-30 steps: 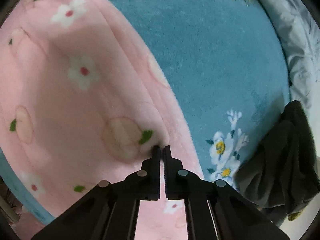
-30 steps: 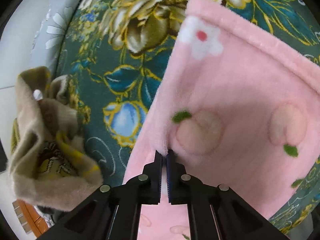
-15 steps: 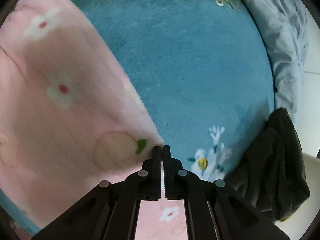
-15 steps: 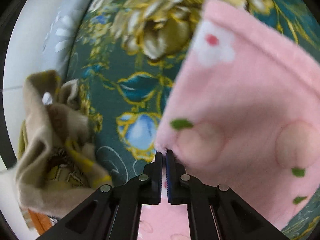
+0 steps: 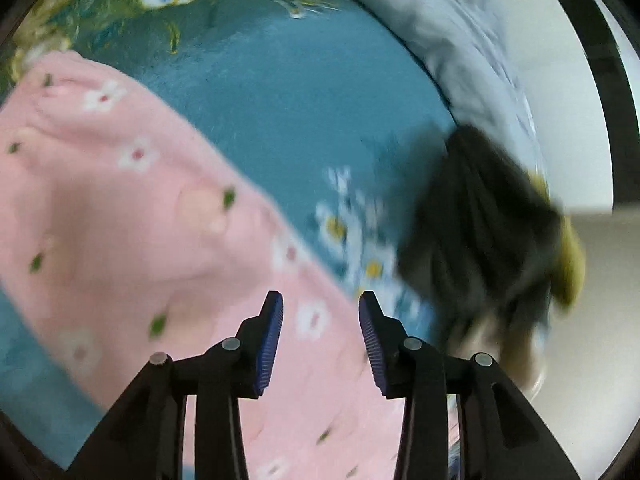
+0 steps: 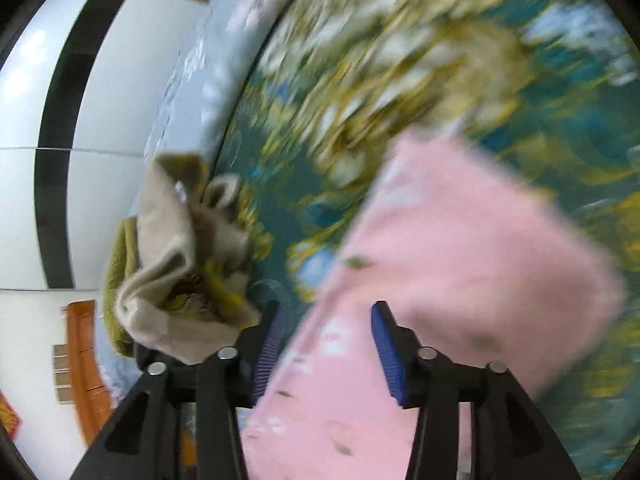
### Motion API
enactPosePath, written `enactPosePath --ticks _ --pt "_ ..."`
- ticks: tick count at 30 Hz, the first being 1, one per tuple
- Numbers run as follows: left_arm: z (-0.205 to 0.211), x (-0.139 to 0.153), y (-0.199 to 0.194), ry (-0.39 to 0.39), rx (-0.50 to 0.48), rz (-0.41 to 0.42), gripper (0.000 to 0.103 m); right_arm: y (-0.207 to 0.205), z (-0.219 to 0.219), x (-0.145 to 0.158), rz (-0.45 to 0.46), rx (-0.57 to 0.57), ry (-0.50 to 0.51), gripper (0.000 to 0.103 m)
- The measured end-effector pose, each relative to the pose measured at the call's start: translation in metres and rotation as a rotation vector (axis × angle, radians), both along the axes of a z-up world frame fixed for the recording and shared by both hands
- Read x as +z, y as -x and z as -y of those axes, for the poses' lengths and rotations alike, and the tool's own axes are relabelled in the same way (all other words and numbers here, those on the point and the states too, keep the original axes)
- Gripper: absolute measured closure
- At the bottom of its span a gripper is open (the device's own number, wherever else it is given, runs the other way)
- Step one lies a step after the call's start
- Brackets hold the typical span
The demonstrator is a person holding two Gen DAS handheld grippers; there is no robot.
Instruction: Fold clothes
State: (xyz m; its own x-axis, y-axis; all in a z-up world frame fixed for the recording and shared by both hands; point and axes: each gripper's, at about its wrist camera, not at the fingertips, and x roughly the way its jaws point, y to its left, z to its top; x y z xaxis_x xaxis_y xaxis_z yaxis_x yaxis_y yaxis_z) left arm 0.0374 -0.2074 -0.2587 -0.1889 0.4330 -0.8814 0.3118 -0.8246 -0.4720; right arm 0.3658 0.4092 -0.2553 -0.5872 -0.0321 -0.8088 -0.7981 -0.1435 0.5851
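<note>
A pink fleece garment [image 5: 132, 224] with white flowers and peaches lies folded on a teal floral blanket [image 5: 288, 96]. My left gripper [image 5: 320, 304] is open and empty, just above the garment's right edge. In the right wrist view the same pink garment [image 6: 460, 264] lies folded on the blanket [image 6: 400, 60]. My right gripper [image 6: 326, 312] is open and empty above its left edge. Both views are blurred by motion.
A dark crumpled garment [image 5: 484, 232] with a yellow piece lies at the bed's right edge. A beige and olive crumpled garment [image 6: 176, 264] lies at the left edge. A grey sheet [image 5: 440, 32], white wall and wooden furniture [image 6: 82, 364] lie beyond.
Both grippers were shut on the pink garment's corners and have opened and let it go. The garment now lies flat and both grippers have pulled back.
</note>
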Motion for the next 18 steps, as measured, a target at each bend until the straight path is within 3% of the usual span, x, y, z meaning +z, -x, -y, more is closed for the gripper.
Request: enactPosePath --ticks 4,7,11,16,17,18 --pt "-0.01 0.002 -0.058 0.024 -0.03 0.047 0.062 -0.063 0.0 0.003 0.086 -0.069 -0.036 0.054" --pt "-0.055 -0.008 -0.069 0.016 -0.03 0.082 0.062 -0.086 -0.004 -0.013 0.053 -0.129 0.027 0.054" --pt "-0.08 0.003 -0.074 0.003 -0.077 0.084 0.062 -0.088 -0.008 -0.035 0.035 -0.176 0.09 0.053" --pt "-0.108 0.028 -0.062 0.03 -0.16 0.047 0.062 -0.074 -0.015 -0.046 0.056 -0.148 0.055 0.054" --pt "-0.109 0.031 -0.062 0.033 -0.163 0.045 0.062 -0.073 -0.016 -0.049 0.058 -0.156 0.062 0.065" --pt "-0.111 0.033 -0.062 0.036 -0.165 0.043 0.062 -0.072 -0.018 -0.051 0.057 -0.16 0.068 0.089"
